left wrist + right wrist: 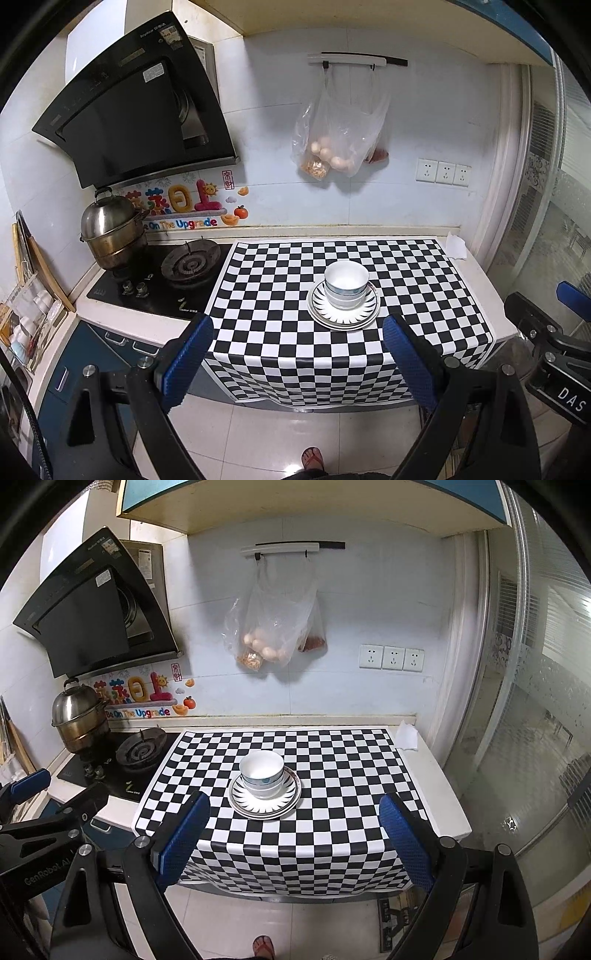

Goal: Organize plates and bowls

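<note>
White bowls sit nested in a small stack on top of stacked plates with a black ray pattern, in the middle of the checkered cloth. My left gripper is open and held back from the counter's front edge, nothing between its blue fingers. My right gripper is likewise open and empty, in front of the counter. In the left wrist view the right gripper shows at the right edge, and in the right wrist view the left gripper shows at the left edge.
A gas hob with a steel steamer pot lies left of the cloth. A range hood hangs above it. Plastic bags of food hang on the wall. A crumpled tissue lies at the counter's back right. A sandalled foot stands on the floor tiles.
</note>
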Demonstrator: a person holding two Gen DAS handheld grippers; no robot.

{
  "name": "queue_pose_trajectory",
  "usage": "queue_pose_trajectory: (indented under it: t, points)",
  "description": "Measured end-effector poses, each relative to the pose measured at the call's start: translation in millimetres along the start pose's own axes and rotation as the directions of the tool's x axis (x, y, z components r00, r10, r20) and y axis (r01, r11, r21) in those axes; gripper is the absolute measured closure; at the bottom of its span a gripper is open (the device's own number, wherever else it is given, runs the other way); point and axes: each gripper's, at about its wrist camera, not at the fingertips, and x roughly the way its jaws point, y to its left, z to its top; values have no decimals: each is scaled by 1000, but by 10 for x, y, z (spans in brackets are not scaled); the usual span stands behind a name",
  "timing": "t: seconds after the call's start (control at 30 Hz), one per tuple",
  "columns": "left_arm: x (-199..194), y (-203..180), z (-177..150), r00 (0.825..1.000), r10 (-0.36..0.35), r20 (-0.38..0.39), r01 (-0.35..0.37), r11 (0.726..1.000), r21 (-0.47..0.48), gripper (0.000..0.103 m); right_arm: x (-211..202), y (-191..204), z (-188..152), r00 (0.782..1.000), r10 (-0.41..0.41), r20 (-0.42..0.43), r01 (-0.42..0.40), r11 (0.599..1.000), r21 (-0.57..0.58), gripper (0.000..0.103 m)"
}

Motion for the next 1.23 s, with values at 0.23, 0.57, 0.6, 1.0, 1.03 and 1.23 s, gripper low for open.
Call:
queue_pose_trajectory:
  t: [0.23,0.57,0.6,1.0,1.03,1.23]
  points:
    - [-32,-20,6,1000,-1,4,1,1000,-2,9,9,-37,-27,1000,-1,-11,1,1000,6,8]
    - [-69,-68,5,1000,-5,7,5,1000,-5,9,-26,-91,-40,1000,-12,2,12,1000,1,8]
    - [-62,-76,-2,1000,-5,5,5,1000,-5,9,-18,-96,-43,1000,-13,2,13,1000,0,8]
    - [-49,-131,-13,1000,-7,-2,7,1000,-11,9,-27,-158,-66,1000,-17,3,17,1000,0,8]
    - [-45,-133,-16,1000,-7,-3,7,1000,-10,9,-31,-170,-65,1000,-18,4,18,1000,0,8]
    - [-3,-139,-24,1000,-8,-11,8,1000,-9,9,-29,-206,-79,1000,-14,-2,14,1000,4,8]
